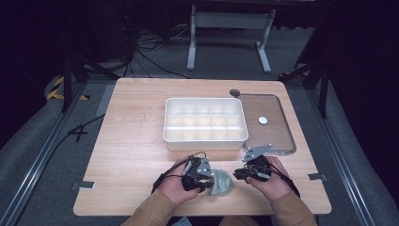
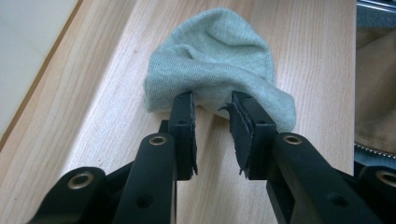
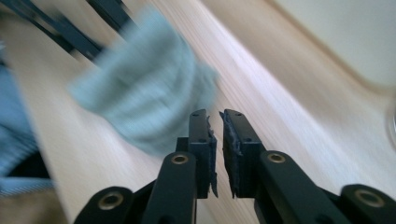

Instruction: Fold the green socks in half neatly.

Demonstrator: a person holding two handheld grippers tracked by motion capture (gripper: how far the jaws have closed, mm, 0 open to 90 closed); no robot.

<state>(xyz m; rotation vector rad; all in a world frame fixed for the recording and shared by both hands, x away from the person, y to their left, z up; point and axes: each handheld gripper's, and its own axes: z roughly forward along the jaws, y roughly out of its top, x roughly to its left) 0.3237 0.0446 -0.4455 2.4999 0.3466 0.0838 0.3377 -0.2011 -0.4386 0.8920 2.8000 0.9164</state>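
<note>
While my left gripper [image 2: 212, 109] rests low over the table [image 2: 303, 56], its jaws stand apart, tips at the near edge of the sock [image 2: 212, 60], with no cloth pinched between the pads. That pale green sock lies bunched on the wood near the front edge, between my two hands. My right gripper [image 3: 215, 116] is just beside the sock, jaws nearly together with a thin gap, holding nothing. Behind them sits the white tray [image 1: 205, 136].
</note>
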